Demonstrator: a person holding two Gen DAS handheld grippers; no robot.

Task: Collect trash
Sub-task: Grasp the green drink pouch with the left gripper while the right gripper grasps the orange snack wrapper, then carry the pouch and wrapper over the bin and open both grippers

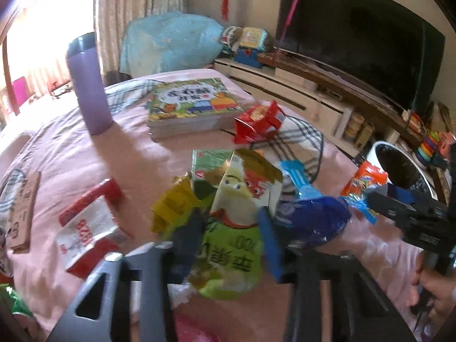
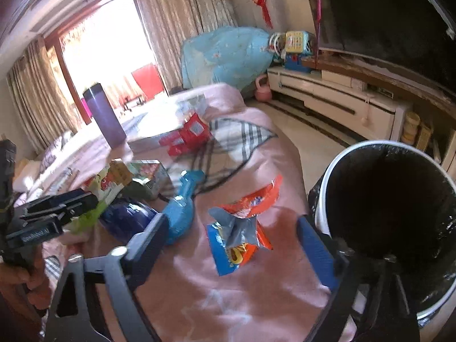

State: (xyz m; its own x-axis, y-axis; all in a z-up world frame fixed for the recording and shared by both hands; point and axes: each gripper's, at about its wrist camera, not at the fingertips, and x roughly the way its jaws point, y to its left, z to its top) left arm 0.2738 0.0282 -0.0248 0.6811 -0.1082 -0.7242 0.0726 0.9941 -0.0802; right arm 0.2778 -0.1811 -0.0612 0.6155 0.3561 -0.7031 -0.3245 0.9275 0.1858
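Note:
Snack wrappers lie on a pink-covered table (image 1: pixel 71 154). My left gripper (image 1: pixel 228 236) has its jaws on either side of a green and yellow snack bag (image 1: pixel 236 228), partly closed around it. A blue wrapper (image 1: pixel 310 216) lies just to its right. My right gripper (image 2: pixel 230 242) is open over an orange and blue wrapper (image 2: pixel 242 228), which lies flat between the fingers. A white trash bin with a black liner (image 2: pixel 393 216) stands at the table's right edge; it also shows in the left wrist view (image 1: pixel 399 168).
A purple tumbler (image 1: pixel 88 85), a stack of children's books (image 1: pixel 191 105), a red box (image 1: pixel 259 122) and a red and white carton (image 1: pixel 88 228) are on the table. A TV (image 1: pixel 362 31) on a low white cabinet (image 1: pixel 299 91) stands beyond.

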